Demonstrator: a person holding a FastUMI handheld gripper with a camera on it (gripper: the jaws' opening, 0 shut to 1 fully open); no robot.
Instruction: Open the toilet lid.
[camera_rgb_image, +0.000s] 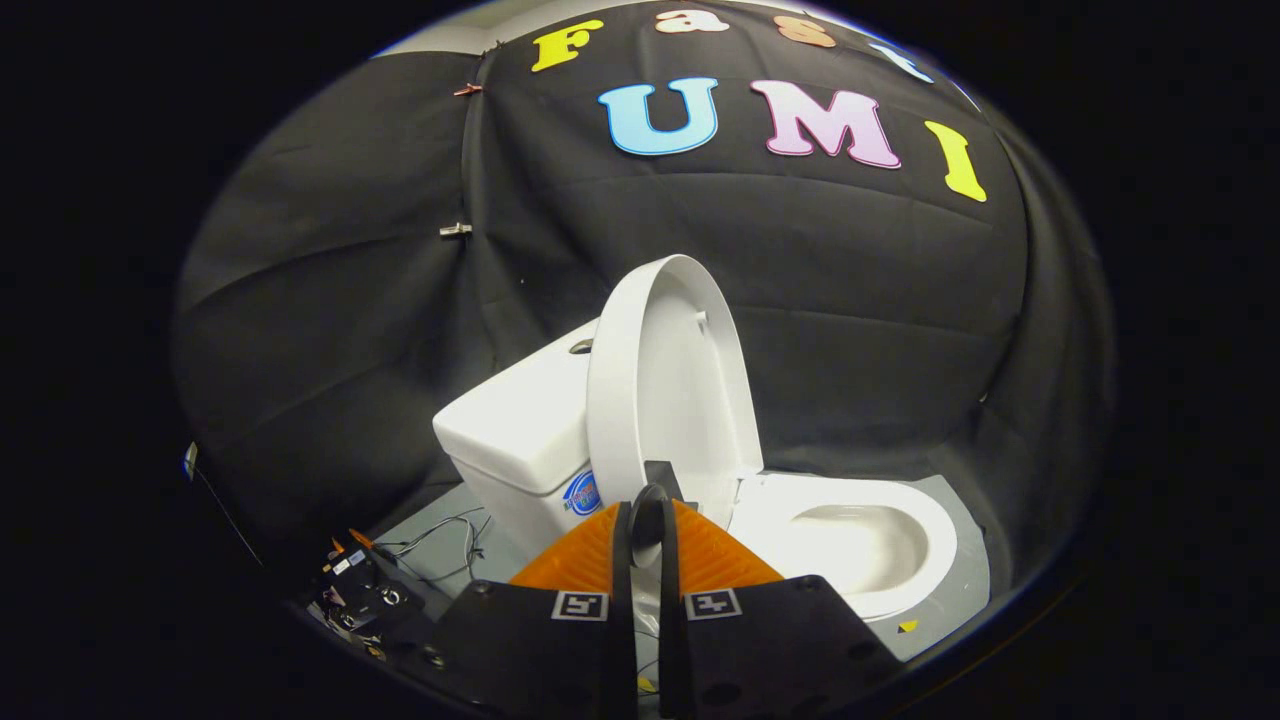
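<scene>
My tongs (647, 510) are closed together, gripping nothing, just short of the toilet lid's (665, 385) lower edge. The lid stands raised against the tank (520, 420). The bowl (850, 545) lies open beside it, and loose cables (440, 545) lie on the floor by the tank.

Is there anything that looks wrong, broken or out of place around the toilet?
Nothing looks damaged. The lid stands raised over the bowl, by the tank. Only loose cables and small devices lie untidily on the floor beside the tank. The gripper fingers are nearly closed.
</scene>
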